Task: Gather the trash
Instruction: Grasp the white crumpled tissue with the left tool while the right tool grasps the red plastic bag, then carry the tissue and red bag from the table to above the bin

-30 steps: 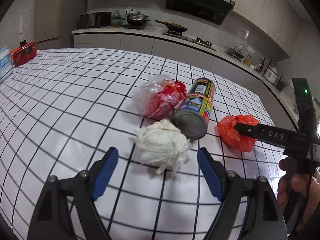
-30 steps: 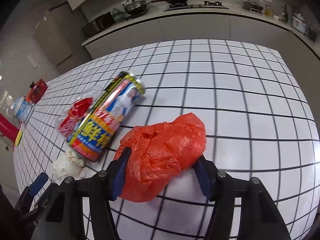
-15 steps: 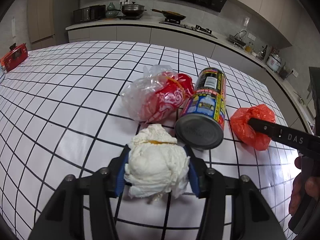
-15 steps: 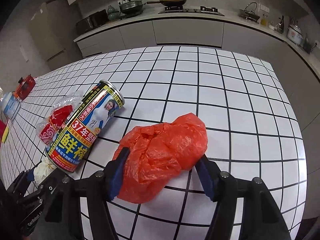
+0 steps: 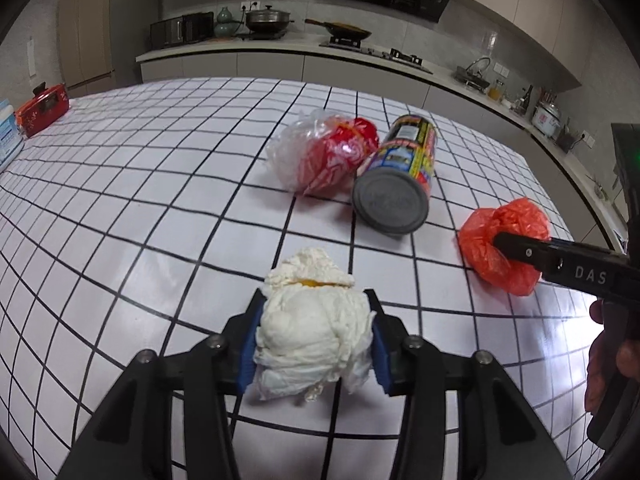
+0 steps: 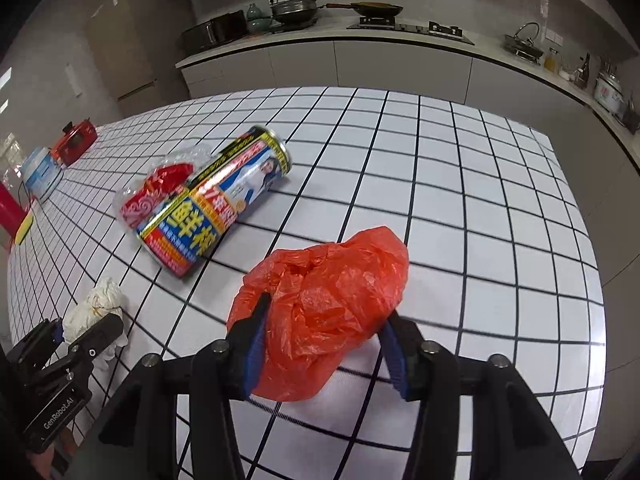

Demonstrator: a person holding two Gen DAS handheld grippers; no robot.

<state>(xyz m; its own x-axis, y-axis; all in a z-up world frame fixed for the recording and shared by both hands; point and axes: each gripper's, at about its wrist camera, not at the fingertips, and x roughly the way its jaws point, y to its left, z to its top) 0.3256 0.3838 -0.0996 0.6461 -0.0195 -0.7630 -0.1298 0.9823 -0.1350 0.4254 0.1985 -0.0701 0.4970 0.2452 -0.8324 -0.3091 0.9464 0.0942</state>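
Left wrist view: the left gripper (image 5: pixel 314 344) has its blue-padded jaws clenched on one crumpled white paper wad (image 5: pixel 312 332), both pads pressed into its sides; the jaws closed in on it within the last second. Whether the wad rests on the white table with black grid lines (image 5: pixel 140 200) or hangs just above it, I cannot tell. Further along the table lie three more pieces of trash: one clear plastic bag with red printed contents (image 5: pixel 324 156), one printed metal can (image 5: pixel 396 184) on its side, touching that bag, with its grey end toward the camera, and one crumpled orange plastic bag (image 5: pixel 506 246) to the right. The right gripper (image 5: pixel 504 240) reaches in from the right edge, one black finger across the orange bag, a person's hand (image 5: pixel 612 352) on its handle.

In the right wrist view the right gripper's two jaws squeeze that orange bag from both sides. The can and the clear bag lie to the left, the white wad nearer, in the left gripper.

At the table's far left end stand one red box (image 5: pixel 42 108) and one blue-and-white packet (image 5: pixel 8 136).
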